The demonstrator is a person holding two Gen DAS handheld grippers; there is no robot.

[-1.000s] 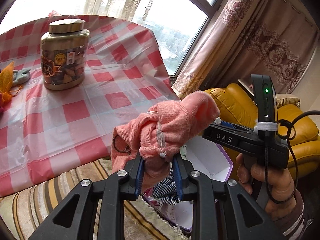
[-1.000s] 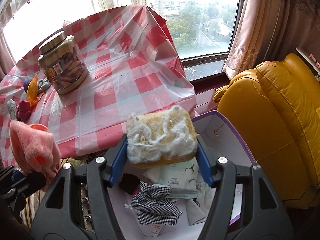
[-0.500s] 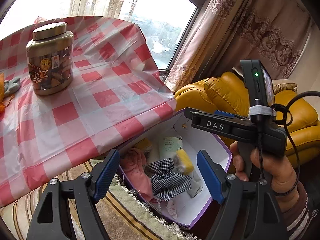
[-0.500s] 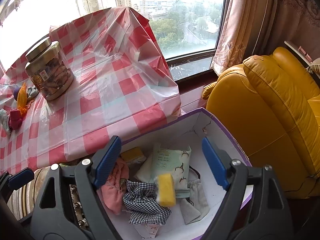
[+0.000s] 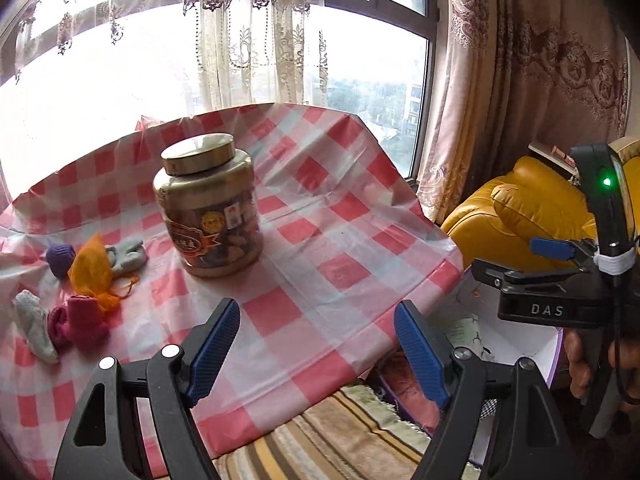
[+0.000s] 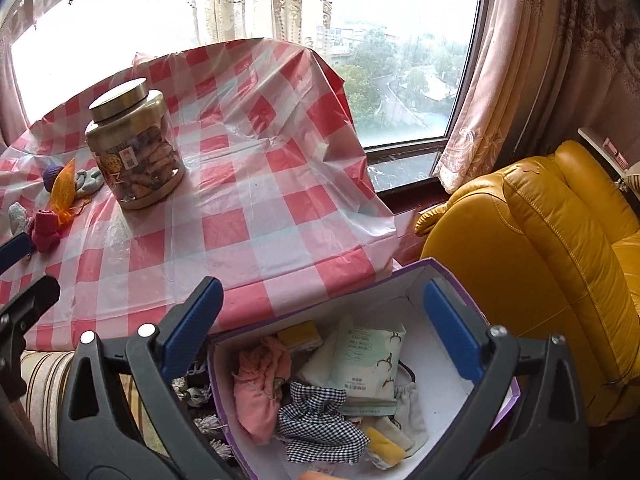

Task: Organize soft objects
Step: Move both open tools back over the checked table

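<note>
My left gripper (image 5: 316, 320) is open and empty, hovering over the near edge of the red-checked table (image 5: 344, 272). Soft things lie at the table's left: a purple knit piece (image 5: 60, 258), an orange mesh bag (image 5: 92, 272), a pale grey sock (image 5: 124, 256), magenta socks (image 5: 80, 320) and a light grey sock (image 5: 34, 328). My right gripper (image 6: 322, 292) hangs above the white, purple-edged box (image 6: 404, 280); its jaws are opening with nothing between them. In the box lie a pink cloth (image 6: 260, 384), a checked cloth (image 6: 320, 416), yellow sponges (image 6: 384, 446) and a wipes pack (image 6: 368, 360).
A tall gold-lidded jar (image 5: 208, 208) stands mid-table, right of the soft things. A yellow leather armchair (image 6: 540, 240) is close to the box's right side. A striped fringed rug (image 5: 340, 432) lies under the table edge. A window and curtains are behind.
The left gripper let go of the pink cloth and the right one the yellow sponge; both now lie in the box. Both grippers rose, and the left swung towards the table.
</note>
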